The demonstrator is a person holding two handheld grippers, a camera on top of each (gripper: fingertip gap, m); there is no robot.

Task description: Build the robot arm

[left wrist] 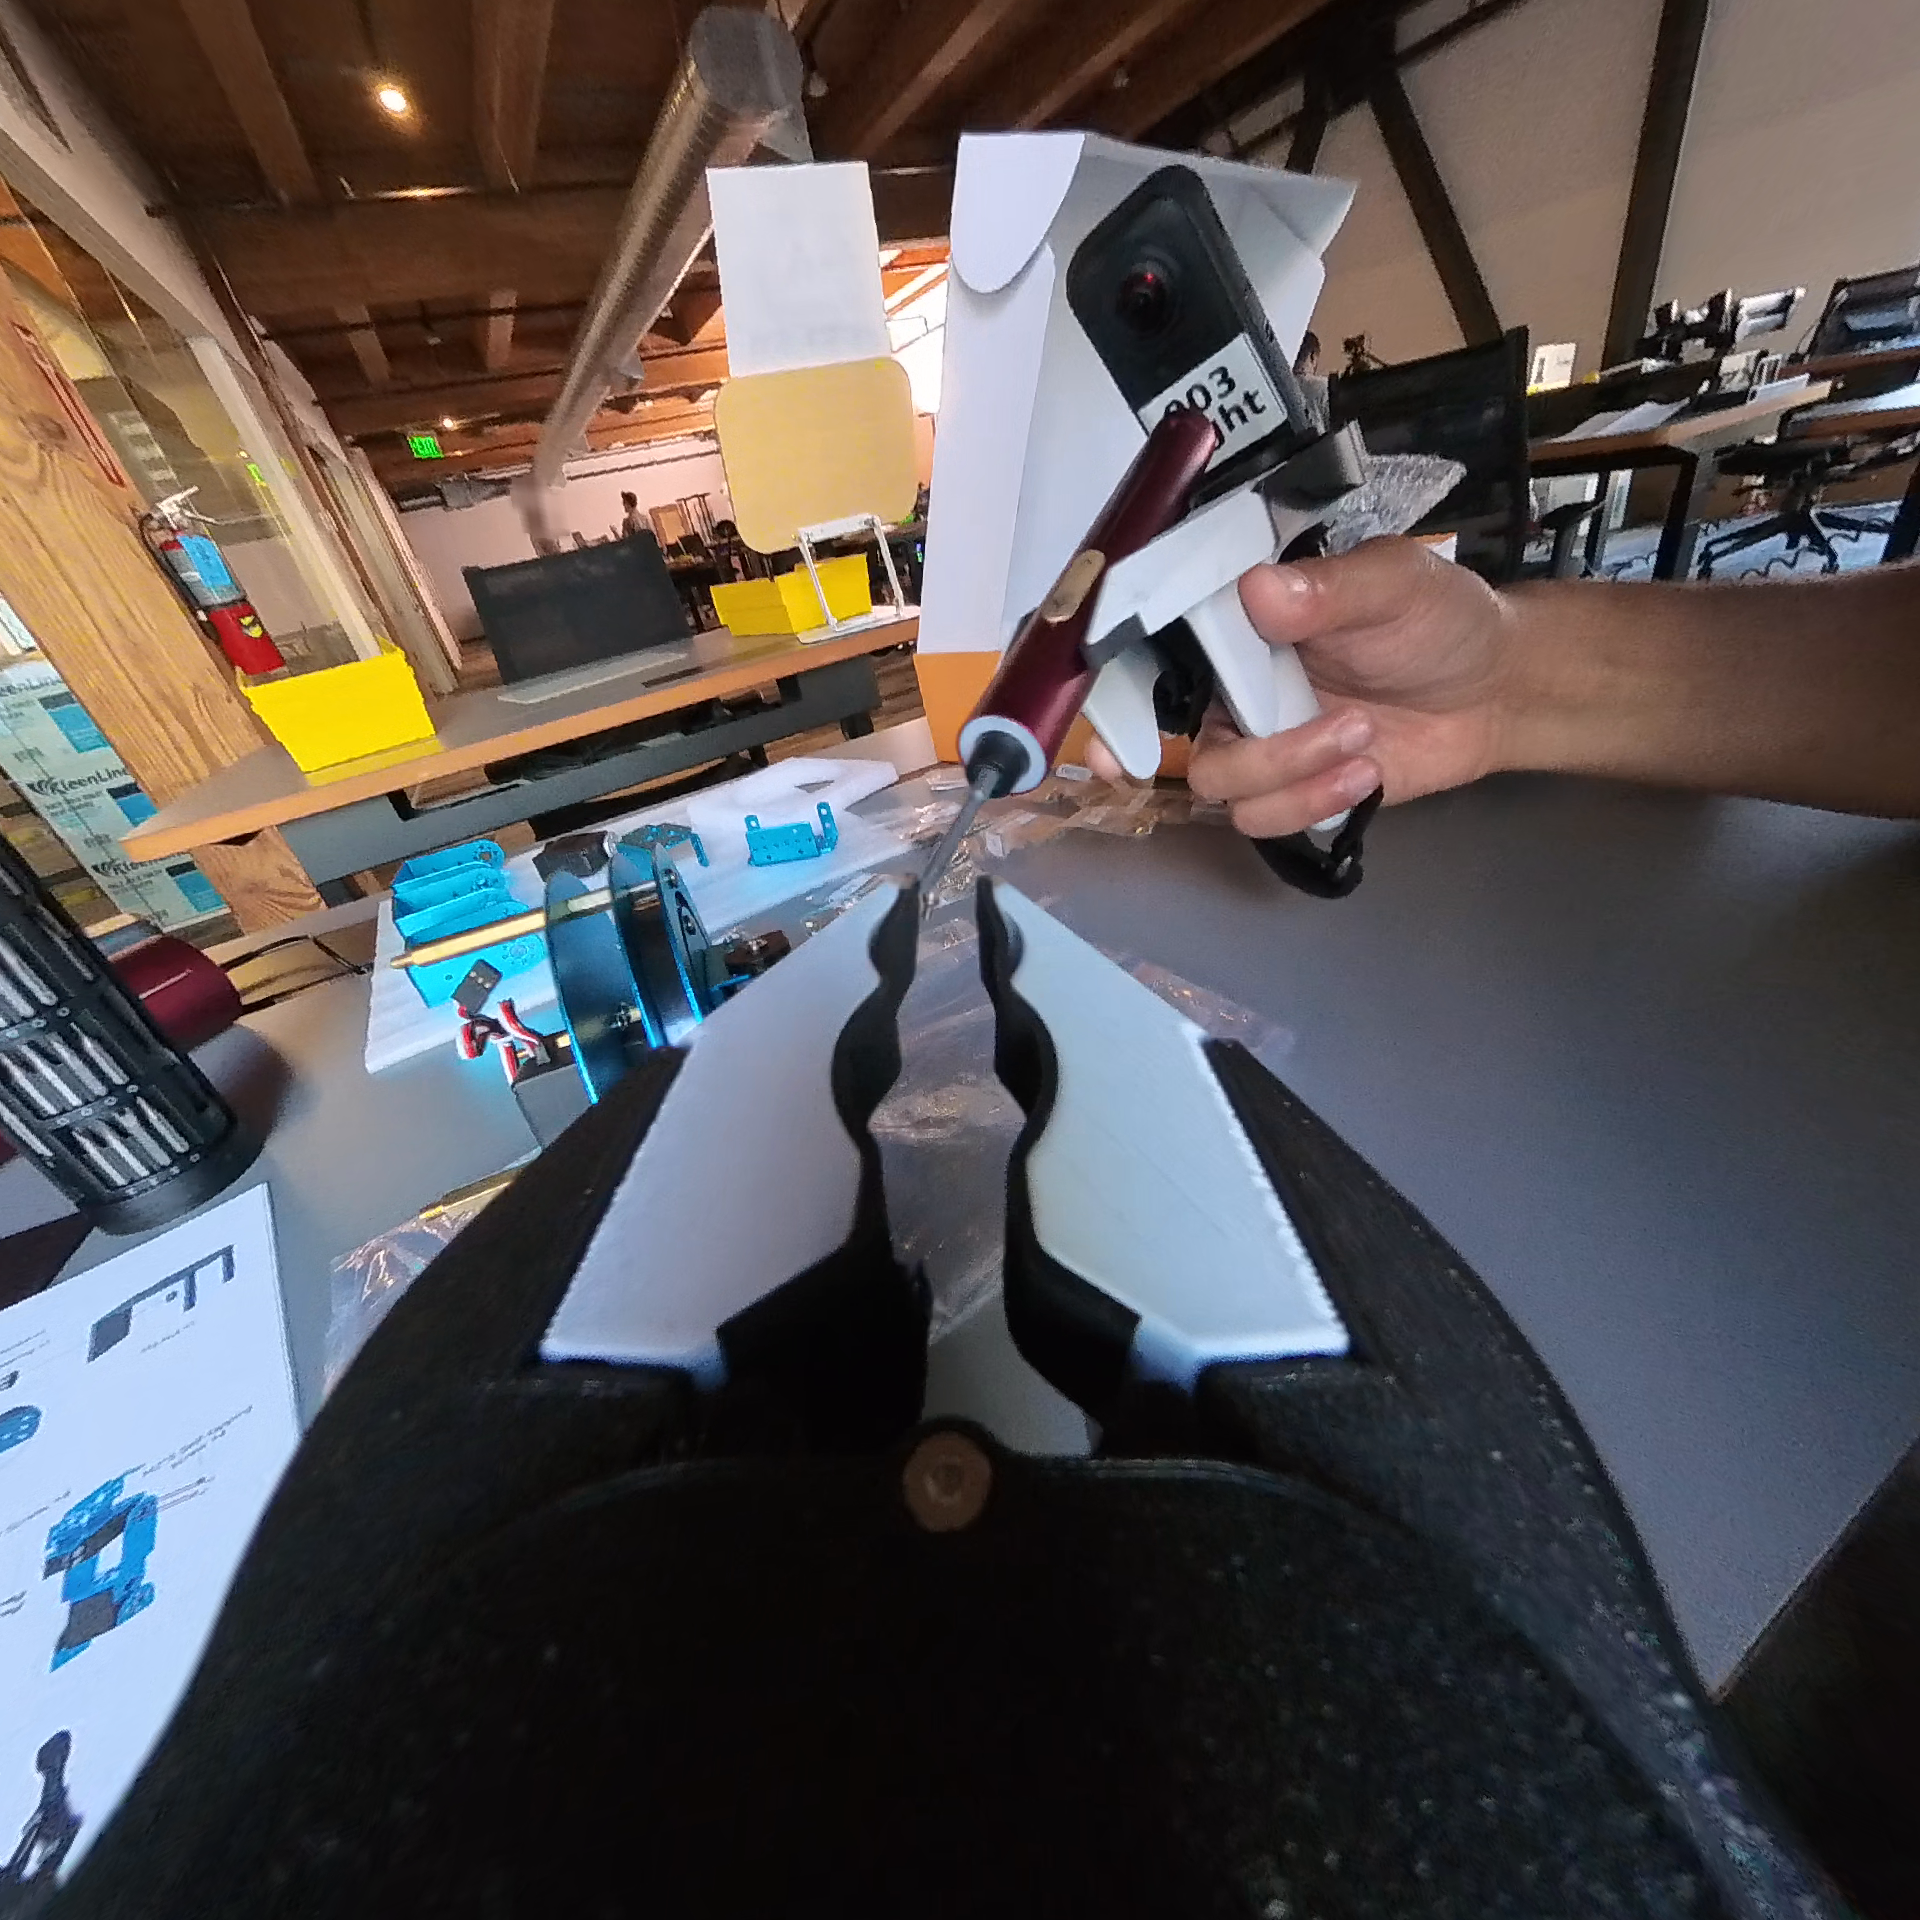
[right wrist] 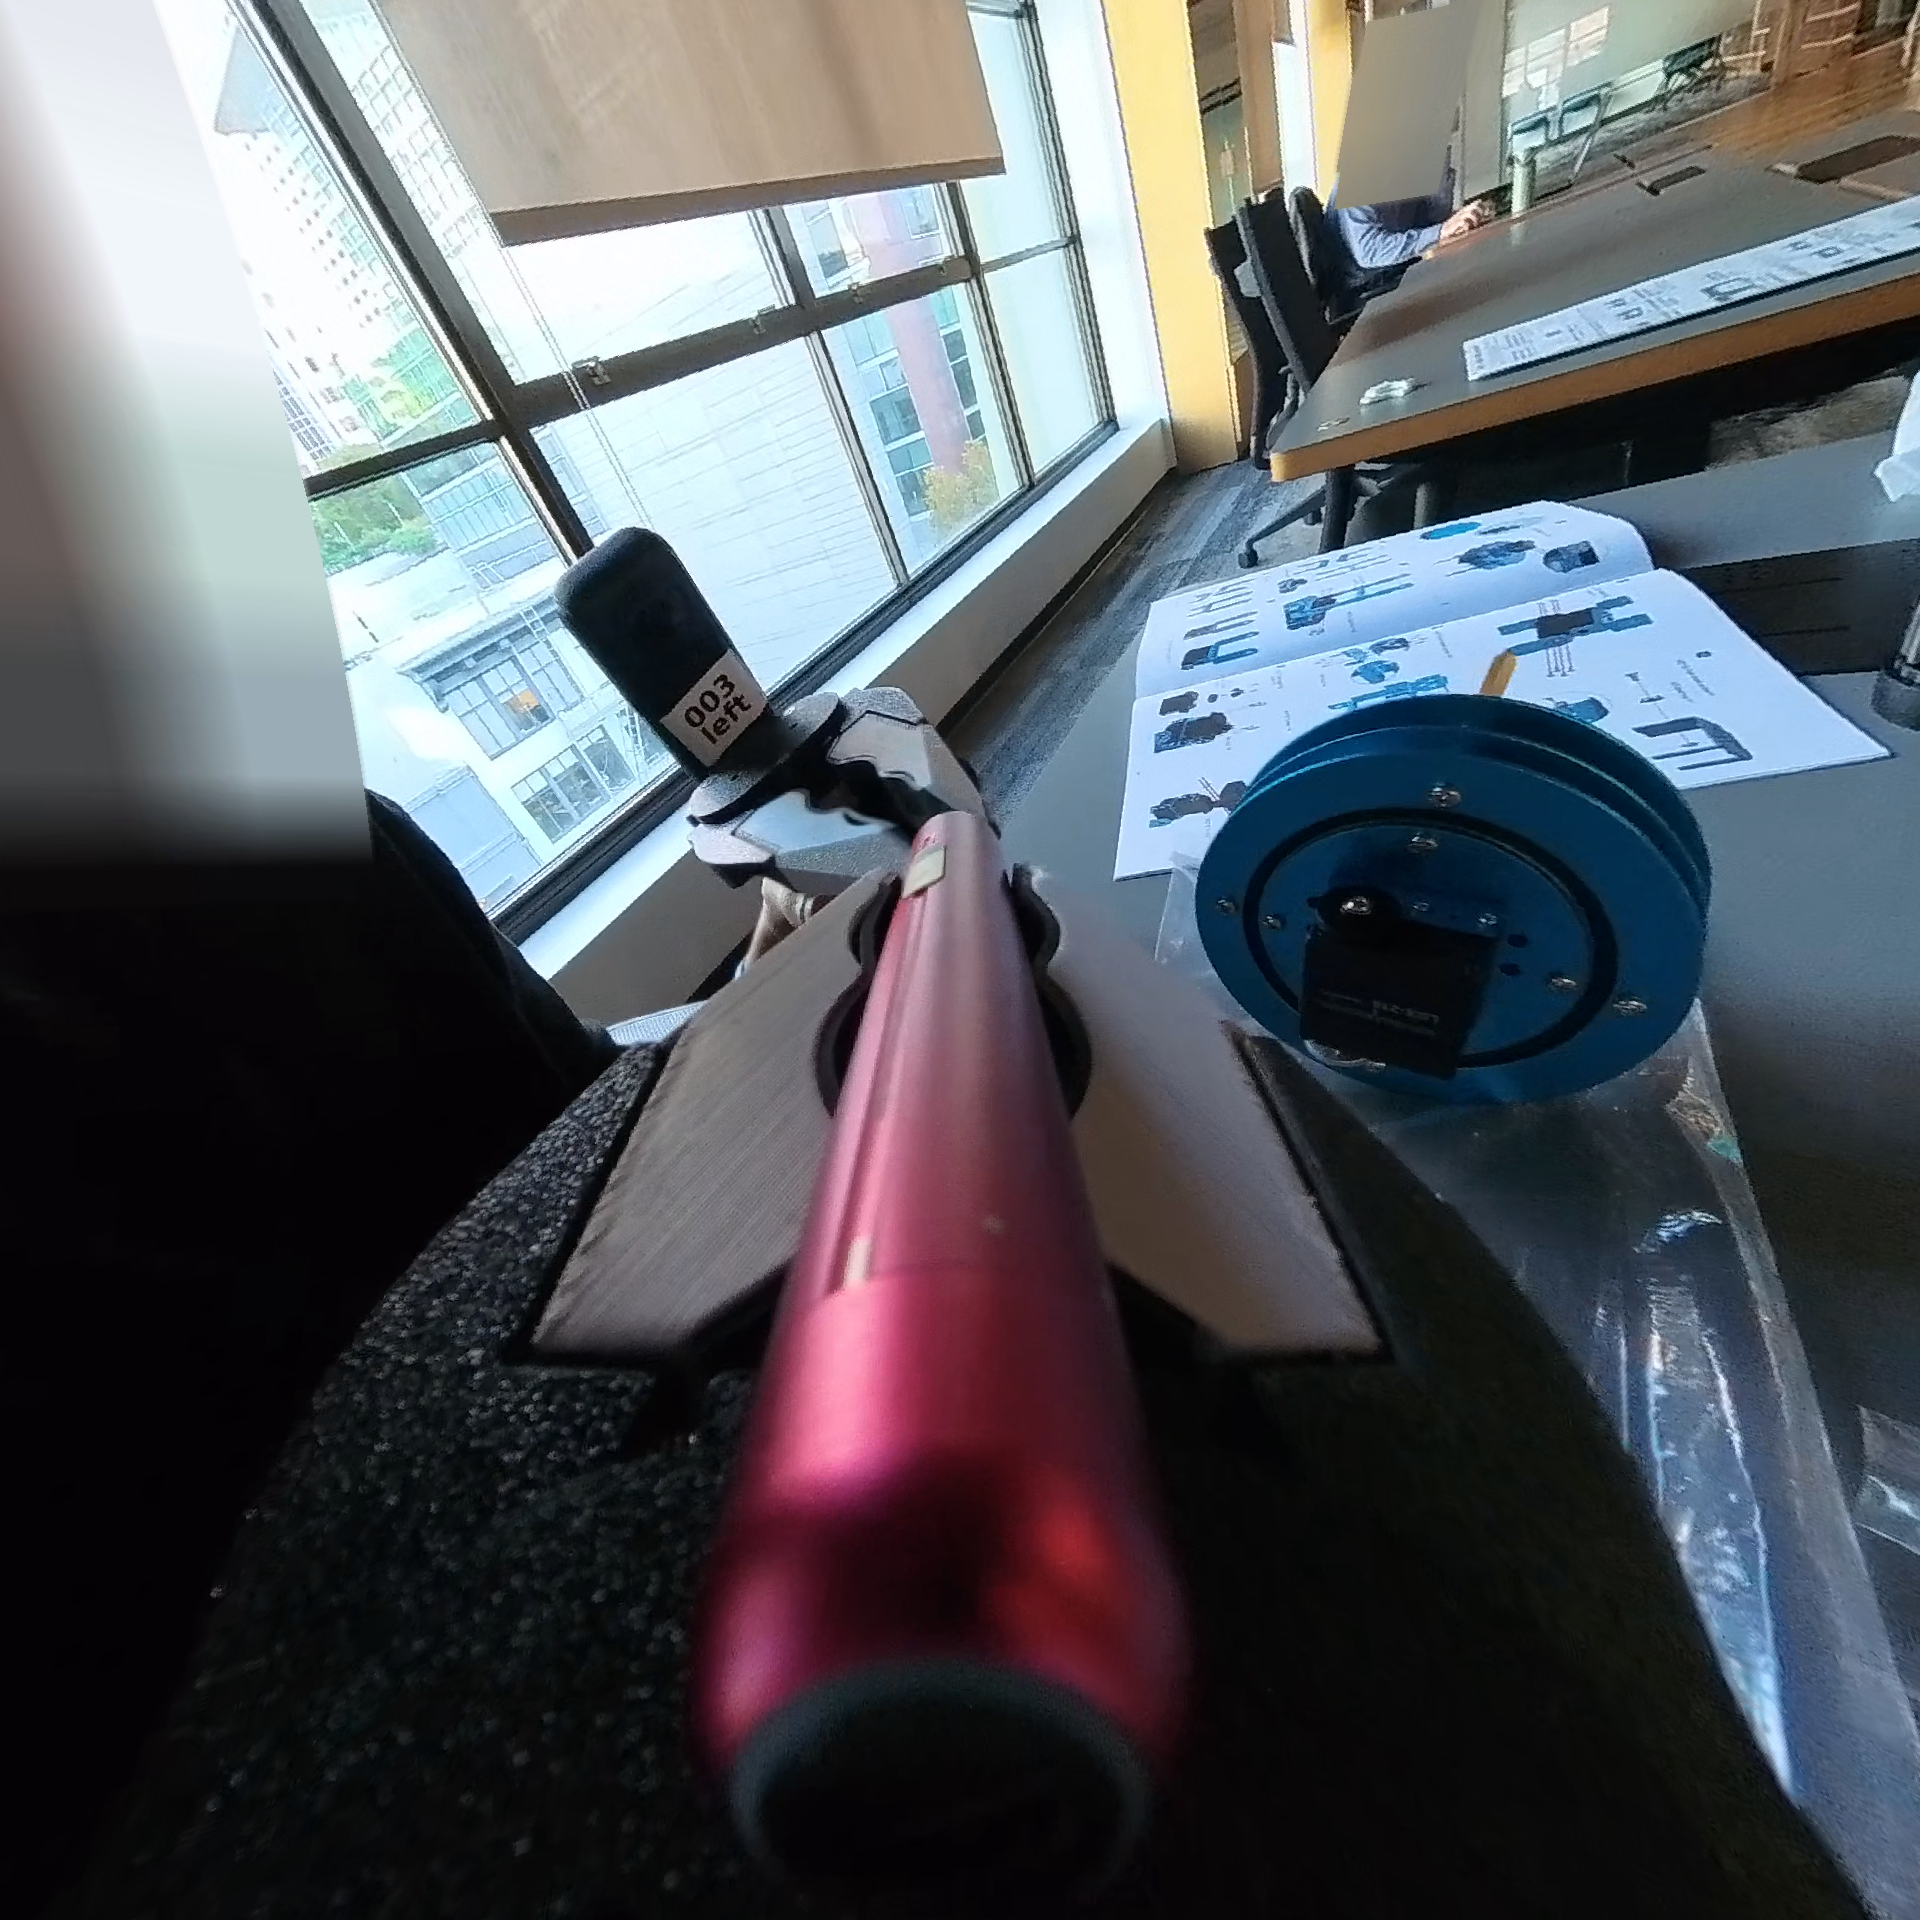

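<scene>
right wrist view: blue disc (right wrist: pixel 1455 904) beside screwdriver (right wrist: pixel 935 1195)

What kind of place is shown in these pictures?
Probably an open-plan office or workshop: long desks with yellow bins, office chairs beside large windows, and blue metal kit parts over an assembly booklet.

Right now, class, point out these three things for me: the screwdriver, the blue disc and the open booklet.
screwdriver (left wrist: pixel 1081 592): left wrist view, on its maroon barrel.
blue disc (right wrist: pixel 1455 831): right wrist view, on its blue face above the black servo.
booklet (right wrist: pixel 1351 634): right wrist view, on the open pages behind the disc.
</scene>
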